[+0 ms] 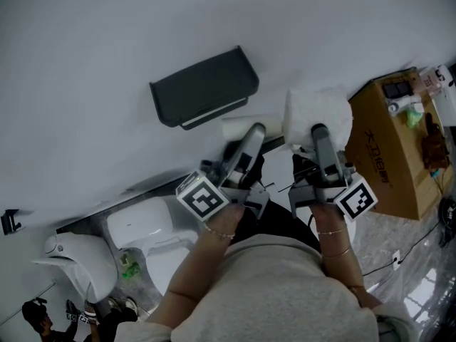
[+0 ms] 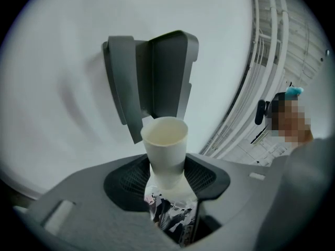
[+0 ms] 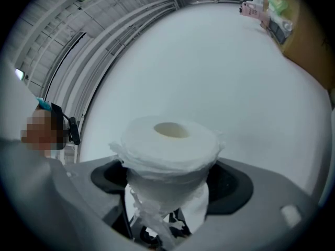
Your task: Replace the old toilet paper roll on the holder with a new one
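Head view: the holder is a dark grey hood fixed to the white wall; no roll shows on it; I judge the old one is already off. My left gripper is raised just below and right of it, carrying the empty core. My right gripper is alongside, near but apart, carrying the new roll. Both rolls are up at holder height; that suits a straight swap, one hand clearing while the other feeds. A cardboard box stands to the right; a toilet lies lower left.

Left gripper view: my jaws pinch the core at its lower end, partly closed on it; the open mouth of the tube points away from me at the holder, whose cover looks flipped up. Gripping low leaves the upper part of the tube free; the thin card looks slightly squeezed where I hold it. The core touches nothing but my jaws.

Right gripper view: my jaws pinch the new roll across its soft body; the paper waists in under the pads and a loose tail hangs ragged below. The bore faces away and is unobstructed, which I judge is needed for threading onto the holder. Only bare wall lies ahead; the holder is outside this view. Next, as I judge: set the core aside, bring the new roll across.
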The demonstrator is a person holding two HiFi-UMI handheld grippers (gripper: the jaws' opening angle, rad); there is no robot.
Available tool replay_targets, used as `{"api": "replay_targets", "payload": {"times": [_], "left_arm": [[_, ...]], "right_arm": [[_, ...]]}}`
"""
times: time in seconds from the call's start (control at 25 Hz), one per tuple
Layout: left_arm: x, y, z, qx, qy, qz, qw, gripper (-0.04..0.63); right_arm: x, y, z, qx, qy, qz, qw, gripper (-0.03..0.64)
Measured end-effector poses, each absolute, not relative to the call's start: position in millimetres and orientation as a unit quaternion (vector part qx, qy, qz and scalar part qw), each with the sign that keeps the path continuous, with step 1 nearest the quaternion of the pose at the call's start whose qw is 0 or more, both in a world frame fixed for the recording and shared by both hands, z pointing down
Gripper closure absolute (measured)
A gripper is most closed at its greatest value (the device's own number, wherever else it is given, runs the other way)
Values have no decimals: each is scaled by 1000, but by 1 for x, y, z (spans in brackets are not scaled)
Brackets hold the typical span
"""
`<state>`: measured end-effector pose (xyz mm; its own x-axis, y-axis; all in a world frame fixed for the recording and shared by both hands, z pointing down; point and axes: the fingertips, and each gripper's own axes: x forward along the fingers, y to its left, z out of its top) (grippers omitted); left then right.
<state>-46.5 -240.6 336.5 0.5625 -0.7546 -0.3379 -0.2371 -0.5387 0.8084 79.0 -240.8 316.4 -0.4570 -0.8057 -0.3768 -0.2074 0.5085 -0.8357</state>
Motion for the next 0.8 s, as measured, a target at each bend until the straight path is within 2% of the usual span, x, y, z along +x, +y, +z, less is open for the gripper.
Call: {"api": "replay_targets", "payload": {"times": [0.8], "left_arm": [[-109,-226,341,777,-357,-383,351,387]], "right_arm": [[27,-248,326,-300,781,-396,378,182]]}}
